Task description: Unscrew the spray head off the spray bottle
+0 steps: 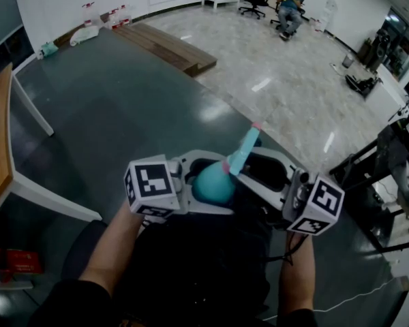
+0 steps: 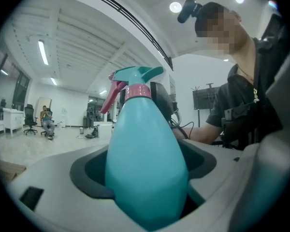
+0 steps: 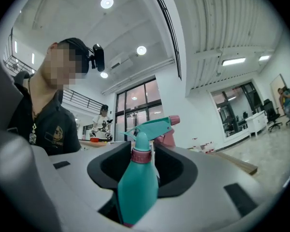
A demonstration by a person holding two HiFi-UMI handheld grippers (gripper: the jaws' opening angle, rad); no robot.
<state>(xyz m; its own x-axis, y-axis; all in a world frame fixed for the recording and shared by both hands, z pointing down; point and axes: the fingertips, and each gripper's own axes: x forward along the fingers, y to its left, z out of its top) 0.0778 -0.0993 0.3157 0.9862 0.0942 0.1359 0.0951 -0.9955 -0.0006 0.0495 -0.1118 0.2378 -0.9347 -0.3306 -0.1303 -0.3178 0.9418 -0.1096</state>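
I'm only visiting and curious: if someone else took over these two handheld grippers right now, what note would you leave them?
Left gripper: shut on the spray bottle, round its teal body.
Right gripper: the bottle stands between its jaws; whether they clamp it, I cannot tell.
Spray head: still on, above both sets of jaws.
Done: bottle held up.
Left to do: grip the head and unscrew it.

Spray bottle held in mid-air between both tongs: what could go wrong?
The left tongs clamp the spray bottle by its smooth, tapered body; twisting could make it slip and drop. The right tongs sit level with the body, not the pink collar, so turning there may not loosen the spray head.
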